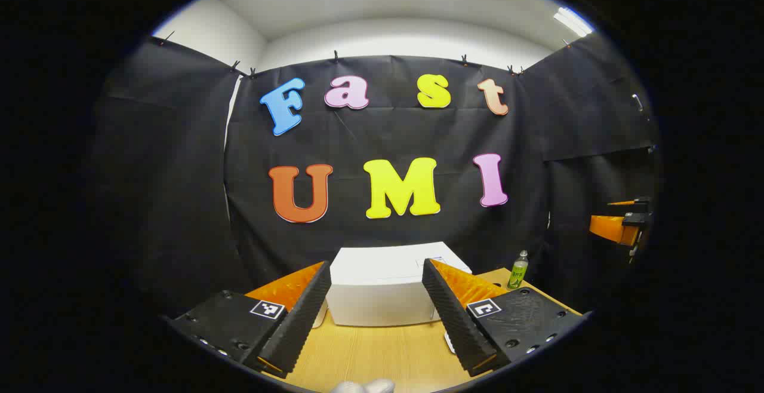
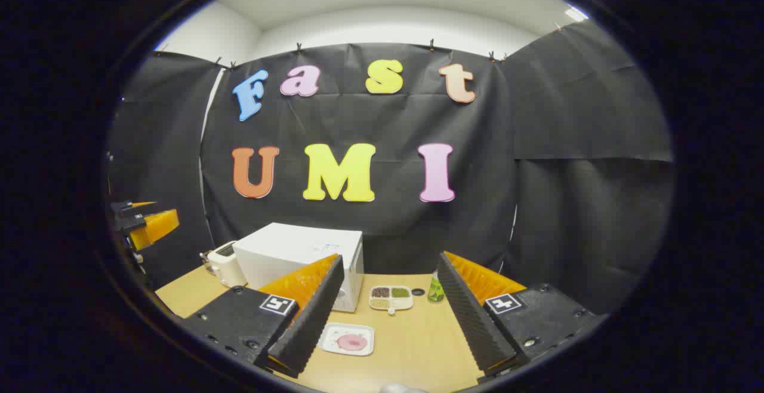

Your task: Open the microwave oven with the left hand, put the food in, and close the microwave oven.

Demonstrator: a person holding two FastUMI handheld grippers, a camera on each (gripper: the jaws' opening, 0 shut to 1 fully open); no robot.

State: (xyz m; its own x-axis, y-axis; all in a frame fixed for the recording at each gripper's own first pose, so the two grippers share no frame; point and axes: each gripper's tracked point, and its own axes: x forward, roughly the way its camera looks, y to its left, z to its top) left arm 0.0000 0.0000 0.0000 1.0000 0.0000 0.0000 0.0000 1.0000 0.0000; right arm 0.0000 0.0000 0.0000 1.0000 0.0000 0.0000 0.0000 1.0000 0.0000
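The white microwave oven point(image 1: 382, 288) stands closed at the back of the wooden table point(image 1: 370, 351), straight ahead in the left gripper view. My left gripper point(image 1: 377, 315) is open and held well short of it, nothing between its fingers. In the right gripper view the microwave oven point(image 2: 298, 255) sits left of centre, and a white square plate with a pink food item point(image 2: 349, 340) lies on the table in front of it. My right gripper point(image 2: 388, 315) is open above the table, with the plate low between its fingers. The other gripper point(image 2: 146, 226) shows at the far left edge.
A white toaster point(image 2: 224, 264) stands left of the microwave. A divided tray of foods point(image 2: 391, 297), a small dark lid point(image 2: 418, 292) and a green bottle point(image 2: 436, 288) sit right of it. The green bottle point(image 1: 517, 270) also stands near the table's right side.
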